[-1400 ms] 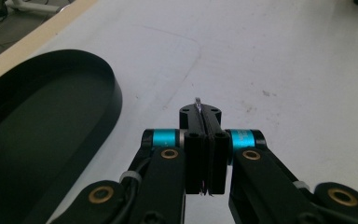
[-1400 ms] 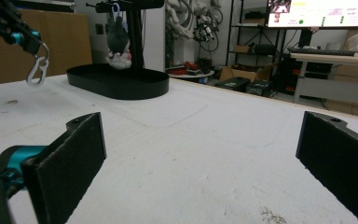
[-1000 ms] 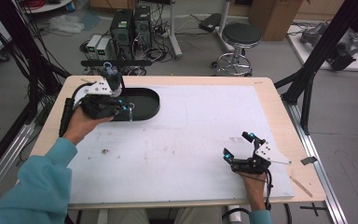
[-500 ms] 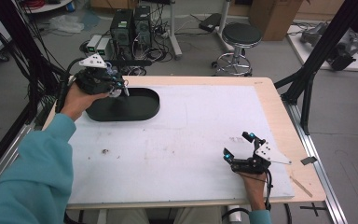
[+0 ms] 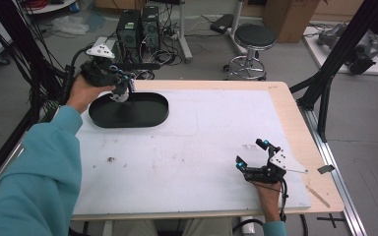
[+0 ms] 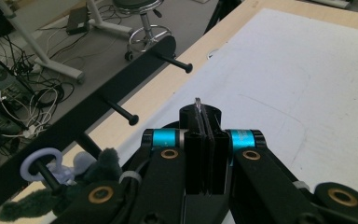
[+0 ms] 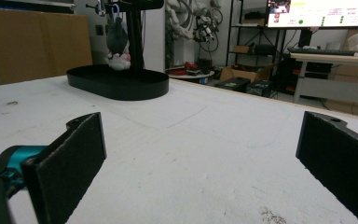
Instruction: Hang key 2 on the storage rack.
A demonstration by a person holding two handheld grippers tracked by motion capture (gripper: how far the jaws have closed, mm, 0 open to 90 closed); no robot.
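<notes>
A black oval tray (image 5: 153,119) sits at the table's far left, and a post with a pegged crossbar (image 6: 98,108) rises from it. A grey and white plush toy (image 7: 116,39) hangs by a lavender ring (image 6: 41,164) from one peg. My left gripper (image 5: 127,84) is raised beside the crossbar, just right of the hanging plush (image 5: 118,94). Its jaws (image 6: 204,114) are shut, with a thin silvery sliver at their tips that I cannot identify. My right gripper (image 5: 251,153) rests open on the white sheet at the near right, and nothing lies between its pads (image 7: 205,154).
A white sheet (image 5: 202,132) covers most of the wooden table. Black frame struts (image 5: 332,69) stand off the right edge. A stool (image 5: 256,39) and computer cases (image 5: 138,24) are on the floor behind. Small dark crumbs (image 5: 111,159) lie on the sheet.
My left hand has lifted away from over the tray and moved back and up to the crossbar. The right gripper has stayed where it was.
</notes>
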